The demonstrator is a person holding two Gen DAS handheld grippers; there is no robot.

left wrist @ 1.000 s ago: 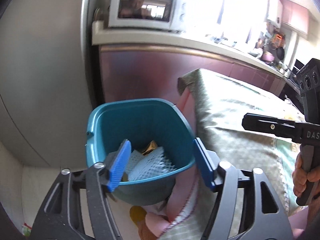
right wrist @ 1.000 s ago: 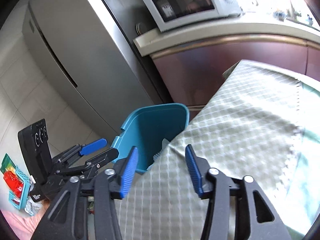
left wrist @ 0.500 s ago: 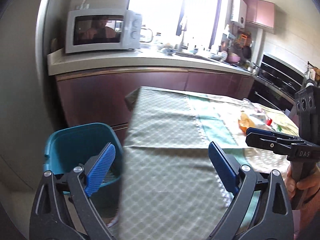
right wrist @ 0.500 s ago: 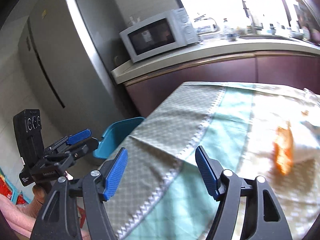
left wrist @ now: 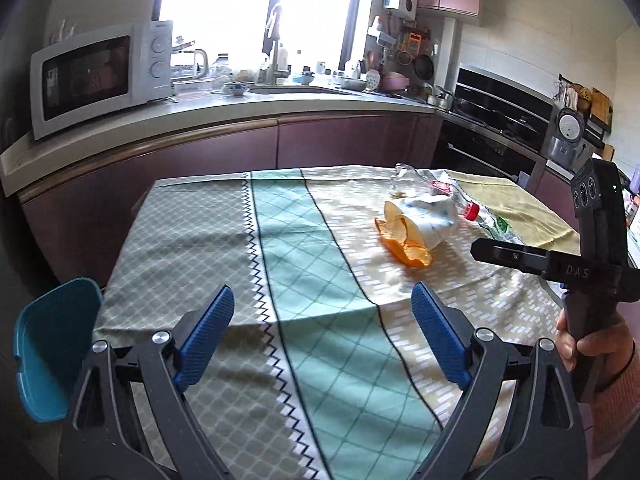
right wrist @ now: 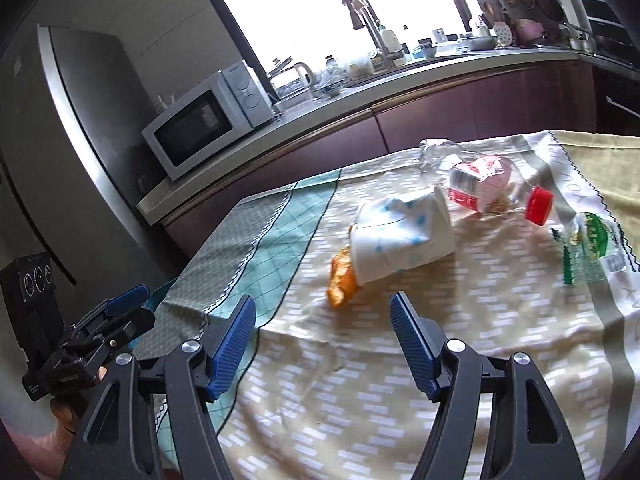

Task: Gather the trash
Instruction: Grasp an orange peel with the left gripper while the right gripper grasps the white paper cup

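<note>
Left gripper (left wrist: 322,326) empty, jaws closing slightly; right gripper (right wrist: 323,338) wide apart, empty, angled down.

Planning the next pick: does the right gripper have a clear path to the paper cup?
Probably yes: the right gripper is open and empty, the paper cup lies ahead on the tablecloth, nothing between them.

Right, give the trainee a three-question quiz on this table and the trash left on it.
1. True or false: the paper cup stands upright.
2. Which lies nearest the right gripper? A) orange peel B) bottle cap C) microwave
3. Fill in: the blue bin sits off the table's ___ edge in the left wrist view.

Key: 1 false, it lies on its side. 2 A. 3 left.
</note>
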